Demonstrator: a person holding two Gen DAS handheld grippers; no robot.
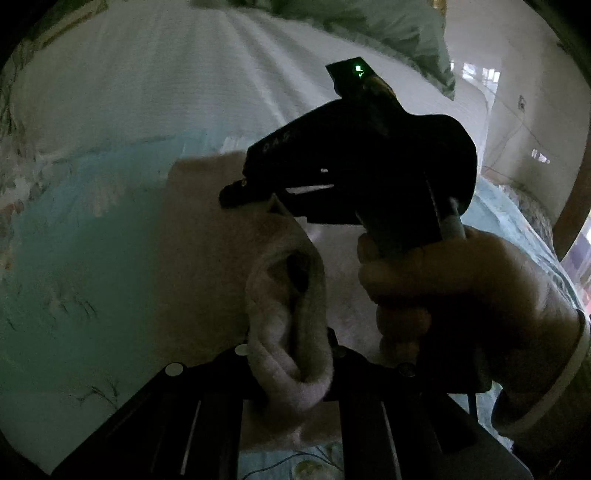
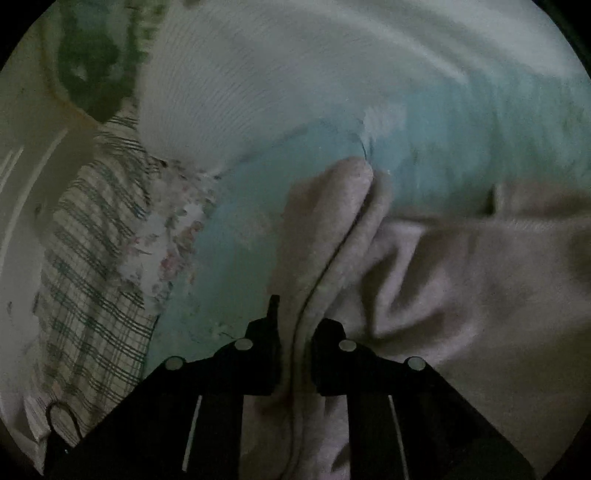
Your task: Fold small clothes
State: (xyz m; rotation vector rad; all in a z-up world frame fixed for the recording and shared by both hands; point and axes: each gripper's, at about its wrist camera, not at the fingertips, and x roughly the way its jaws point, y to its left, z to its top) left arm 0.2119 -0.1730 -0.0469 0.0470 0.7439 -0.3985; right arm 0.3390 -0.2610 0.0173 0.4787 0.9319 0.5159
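A pale pink garment (image 1: 207,236) lies on a turquoise floral sheet (image 1: 74,240). In the left wrist view my left gripper (image 1: 291,352) is shut on a bunched fold of it, which rises as a thick roll between the fingers. A hand (image 1: 461,295) holds my right gripper (image 1: 243,192) above the garment, its tips pinching a raised edge of the cloth. In the right wrist view the right gripper (image 2: 295,343) is shut on a seamed fold of the pink garment (image 2: 461,277), which spreads to the right.
A white ribbed blanket (image 1: 166,81) covers the bed beyond the sheet, with a pale pillow (image 1: 399,33) at its far end. A green-checked cloth (image 2: 92,258) and a floral cloth (image 2: 177,229) lie at the left of the right wrist view. The room is dim.
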